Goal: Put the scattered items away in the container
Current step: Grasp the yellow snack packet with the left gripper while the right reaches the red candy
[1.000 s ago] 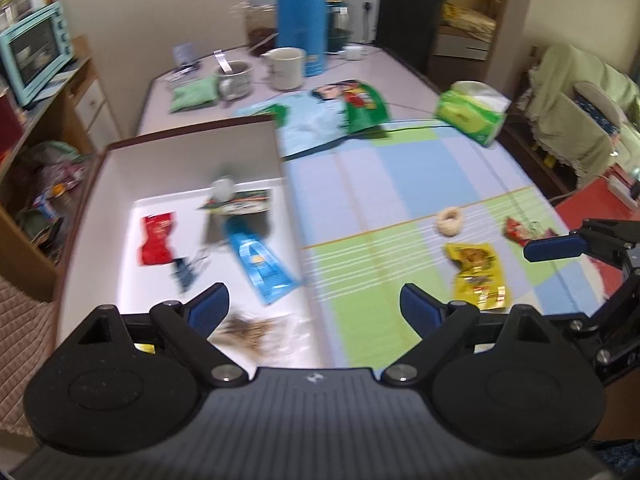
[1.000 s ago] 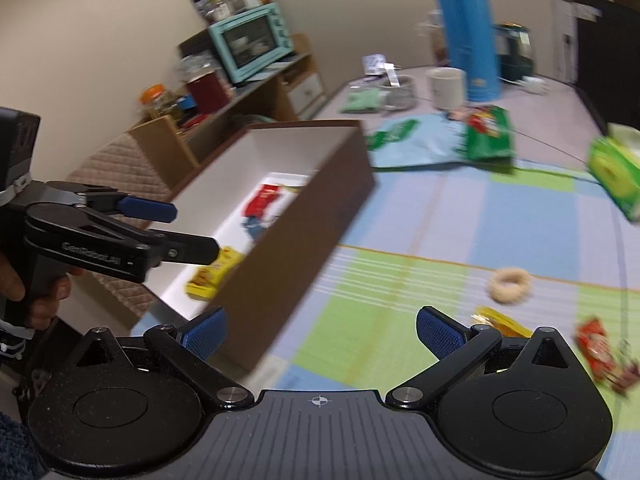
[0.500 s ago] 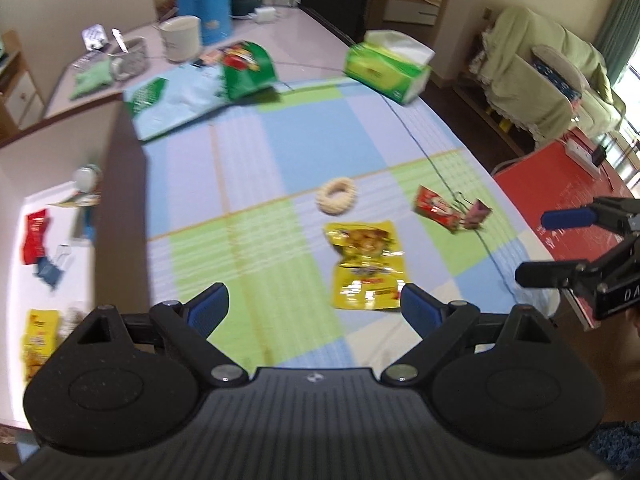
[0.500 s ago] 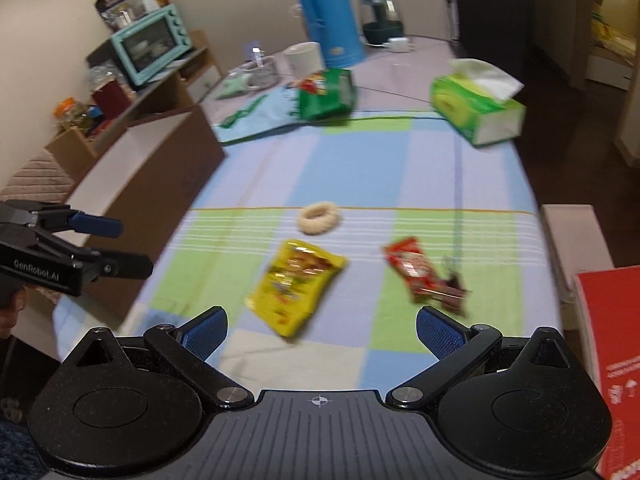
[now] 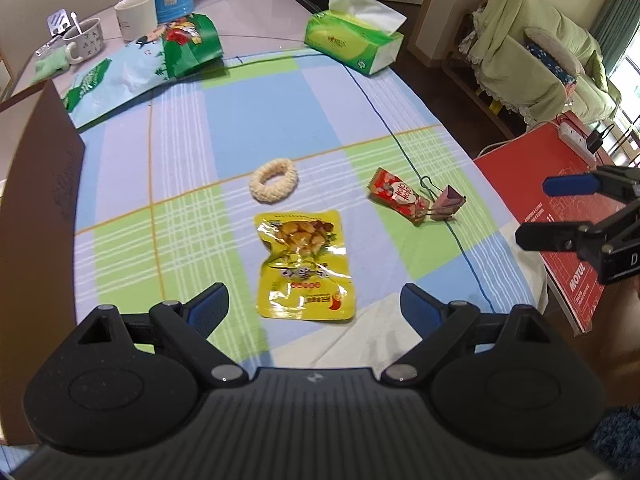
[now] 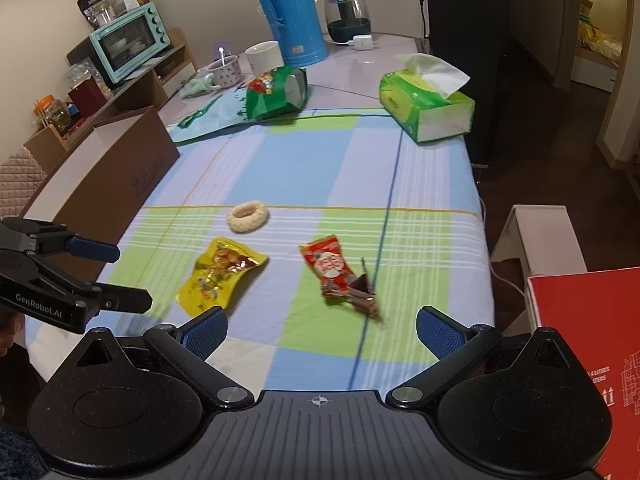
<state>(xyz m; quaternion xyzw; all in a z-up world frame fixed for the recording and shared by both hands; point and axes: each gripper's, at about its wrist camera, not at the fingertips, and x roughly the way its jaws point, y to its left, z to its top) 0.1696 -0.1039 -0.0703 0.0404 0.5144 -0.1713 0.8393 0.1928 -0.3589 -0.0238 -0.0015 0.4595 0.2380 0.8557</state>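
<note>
A yellow snack packet [image 5: 306, 266] [image 6: 218, 276] lies flat on the checked cloth just ahead of my open left gripper [image 5: 314, 306]. Beyond it rests a cream woven ring [image 5: 274, 181] [image 6: 247, 216]. To the right lie a red snack packet [image 5: 396, 196] [image 6: 329, 266] and a dark binder clip [image 5: 450, 202] [image 6: 366, 292], touching each other. My right gripper [image 6: 320, 330] hangs open over the table's near edge, the clip just ahead of it. The brown container [image 5: 38, 184] [image 6: 116, 170] stands at the left; its inside is hidden.
At the back of the table [image 5: 256, 28] sit a green tissue box [image 5: 352, 46] [image 6: 426, 110], green snack bags [image 5: 192, 46] [image 6: 276, 94], mugs [image 5: 136, 16] and a blue thermos [image 6: 290, 12]. A red box [image 5: 560, 216] [image 6: 588, 356] stands off the table's right side.
Both grippers have swung right, away from the container and over the loose items on the cloth. The container's inside has gone out of view. Both stayed open.
</note>
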